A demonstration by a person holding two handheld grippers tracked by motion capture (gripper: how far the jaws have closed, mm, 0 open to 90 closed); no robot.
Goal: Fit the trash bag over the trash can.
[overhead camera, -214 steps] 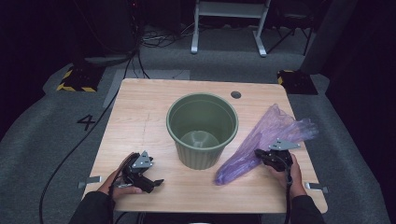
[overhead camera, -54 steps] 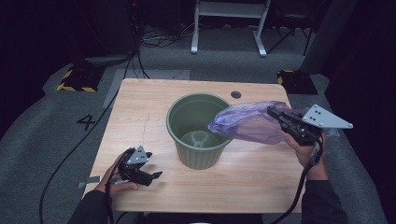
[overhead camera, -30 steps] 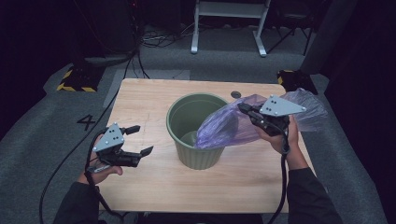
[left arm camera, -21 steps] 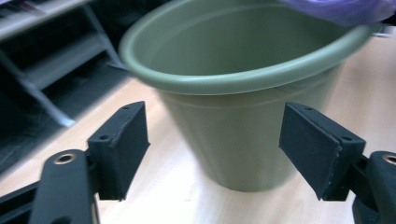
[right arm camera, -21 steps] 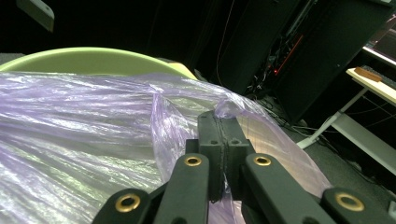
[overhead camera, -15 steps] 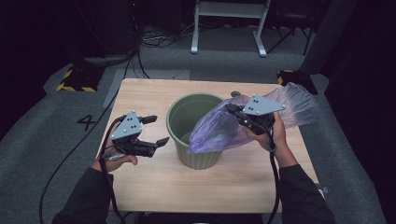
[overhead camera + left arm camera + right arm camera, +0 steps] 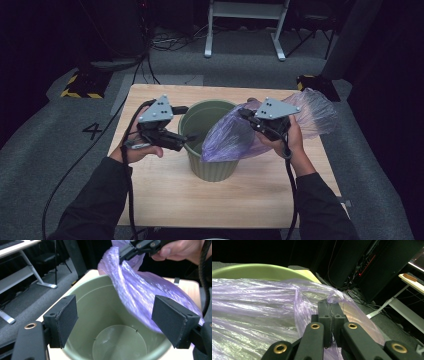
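Observation:
A green bin (image 7: 212, 165) stands upright in the middle of the wooden table (image 7: 165, 200). My right gripper (image 7: 243, 114) is shut on a fold of a purple plastic bag (image 7: 235, 137), which hangs over the bin's right rim, partly inside its mouth. Behind the hand the bag's other end (image 7: 317, 112) billows out. My left gripper (image 7: 184, 125) hovers open at the bin's left rim with nothing between its pads. In the left gripper view its pads (image 7: 65, 317) frame the bin's bare inside (image 7: 117, 346) and the bag (image 7: 142, 295). The right gripper view has the jaws pinching the bag (image 7: 249, 302) above the rim (image 7: 249, 268).
The table is small, with grey carpet (image 7: 50, 150) on all sides, marked with a "4" (image 7: 93, 131). A white desk frame (image 7: 245, 25) and cables lie beyond the far edge. Yellow-and-black blocks (image 7: 80, 85) sit on the floor by the far corners.
My left gripper has risen and moved right, from the table's left side to the bin's left rim. My right gripper has carried the bag a little left, over the bin's mouth.

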